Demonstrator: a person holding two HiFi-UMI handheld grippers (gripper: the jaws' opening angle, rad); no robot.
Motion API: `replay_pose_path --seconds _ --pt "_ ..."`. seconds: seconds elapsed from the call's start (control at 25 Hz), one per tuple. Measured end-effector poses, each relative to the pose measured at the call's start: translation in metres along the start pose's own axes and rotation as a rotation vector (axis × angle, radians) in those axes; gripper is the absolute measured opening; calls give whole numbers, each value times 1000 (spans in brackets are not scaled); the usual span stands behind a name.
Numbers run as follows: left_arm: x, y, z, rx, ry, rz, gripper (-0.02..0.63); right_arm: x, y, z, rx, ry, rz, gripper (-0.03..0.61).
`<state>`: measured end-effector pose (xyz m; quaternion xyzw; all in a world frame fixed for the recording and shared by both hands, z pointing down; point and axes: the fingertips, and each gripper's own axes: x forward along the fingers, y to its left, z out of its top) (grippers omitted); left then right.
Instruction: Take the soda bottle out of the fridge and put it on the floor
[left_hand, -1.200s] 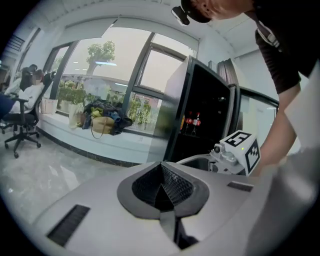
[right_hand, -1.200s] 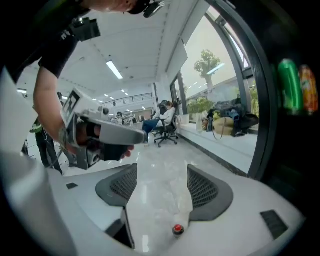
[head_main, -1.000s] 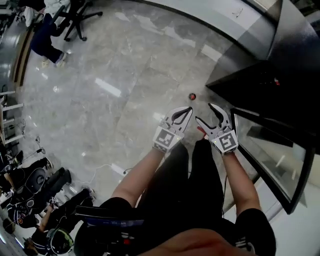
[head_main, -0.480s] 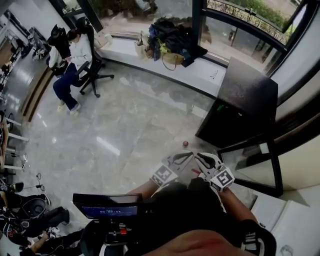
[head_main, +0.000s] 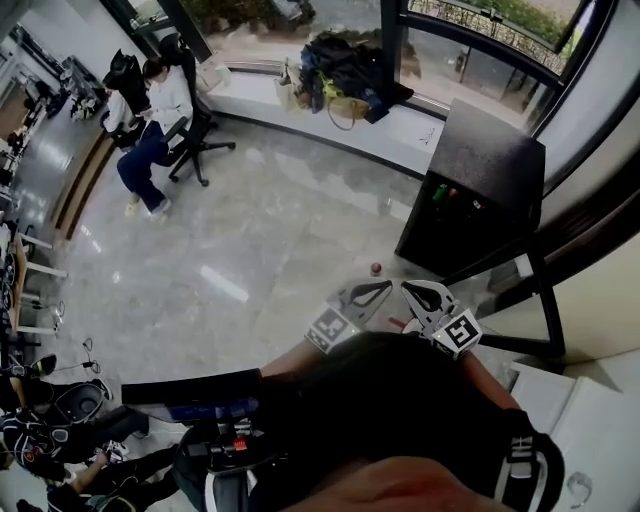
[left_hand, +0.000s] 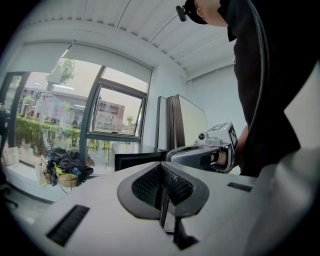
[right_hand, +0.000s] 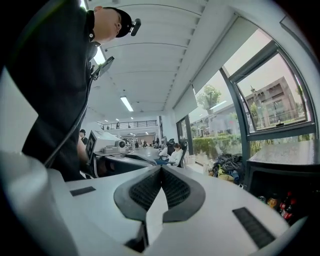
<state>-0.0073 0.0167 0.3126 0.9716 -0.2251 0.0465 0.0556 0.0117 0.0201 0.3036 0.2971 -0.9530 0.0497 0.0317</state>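
The black fridge (head_main: 482, 165) stands at the right by the windows. Through its front I see several small bottles (head_main: 452, 195) on a shelf; the right gripper view shows them low at the right, bottles (right_hand: 284, 202). I cannot tell which one is the soda bottle. Both grippers hang close together before the person's body, well short of the fridge. My left gripper (head_main: 386, 287) is shut and empty, as is my right gripper (head_main: 404, 288). In the gripper views, the left gripper (left_hand: 161, 166) and the right gripper (right_hand: 160, 168) show their pads pressed together.
A glass door panel (head_main: 520, 300) stands open to the right of the grippers. A small red object (head_main: 376, 268) lies on the grey marble floor (head_main: 260, 230). A person sits on an office chair (head_main: 160, 105) at the far left. Bags (head_main: 345, 70) lie on the window ledge.
The head view has lifted from the floor to the room and the fridge front. The right gripper's jaws, wide apart a second ago, have closed. Both grippers stay near the body.
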Motion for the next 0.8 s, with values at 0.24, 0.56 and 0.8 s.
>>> replay_pose_path --seconds 0.24,0.56,0.8 --pt "4 3 12 13 -13 25 -5 0 -5 15 -39 -23 21 11" --pt "17 2 24 39 -33 27 -6 -7 -15 23 -58 -50 17 11" --pt "23 8 28 34 -33 37 -5 -9 -24 26 -67 -52 2 11"
